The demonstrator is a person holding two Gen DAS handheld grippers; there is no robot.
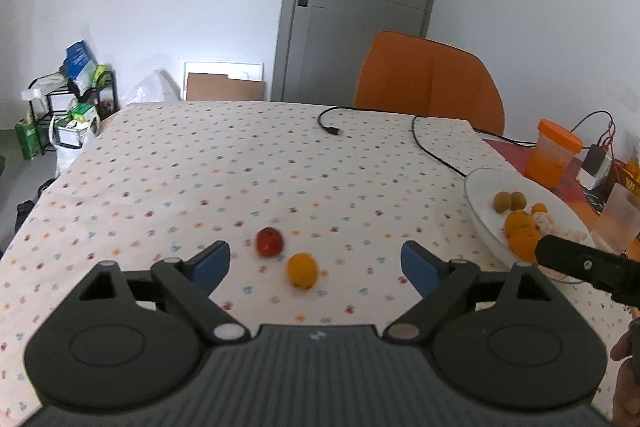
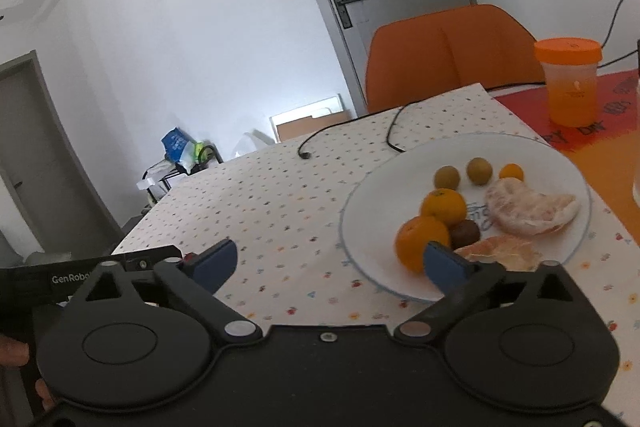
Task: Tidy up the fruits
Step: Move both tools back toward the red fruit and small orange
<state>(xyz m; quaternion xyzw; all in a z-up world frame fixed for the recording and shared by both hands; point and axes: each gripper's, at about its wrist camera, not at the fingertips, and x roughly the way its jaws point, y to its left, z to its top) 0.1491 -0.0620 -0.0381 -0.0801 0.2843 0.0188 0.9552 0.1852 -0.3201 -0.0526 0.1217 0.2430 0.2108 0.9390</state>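
The surface [image 1: 248, 163] is covered by a pale cloth printed with small coloured flowers; it fills the middle of both views. At its far edge, in the upper right of both views, a smooth orange moulded chair [image 1: 430, 83] is seen. A round, glossy white plate [image 2: 568, 195] with a thin blue rim lies in the right half of the right wrist view. On it are seen two peeled, pale, pithy citrus pieces [image 2: 528, 207], two smooth round oranges [image 2: 444, 205], a dark brown fruit [image 2: 466, 231] touching them, two dull green round fruits [image 2: 447, 176] and one small yellow-orange fruit [image 2: 511, 171].

A translucent cup with an orange lid [image 2: 570, 83] stands on a red mat beyond the plate; the writing on the mat cannot be read in full. A thin black cable [image 1: 332, 125] is draped over the far part of the cloth.

In the left wrist view, a round red fruit [image 1: 270, 242] and a small round yellow-orange fruit [image 1: 302, 269], both blurred, lie close together on the cloth, low in the frame's centre, between the blue-padded fingers of the left gripper [image 1: 316, 261]. That gripper is spread wide and nothing is held; it is angled down at the cloth.

The right gripper [image 2: 330, 259] is likewise spread wide and empty, its right pad over the plate's near edge. "GenRobo" is printed on the black body at the lower left of that view.
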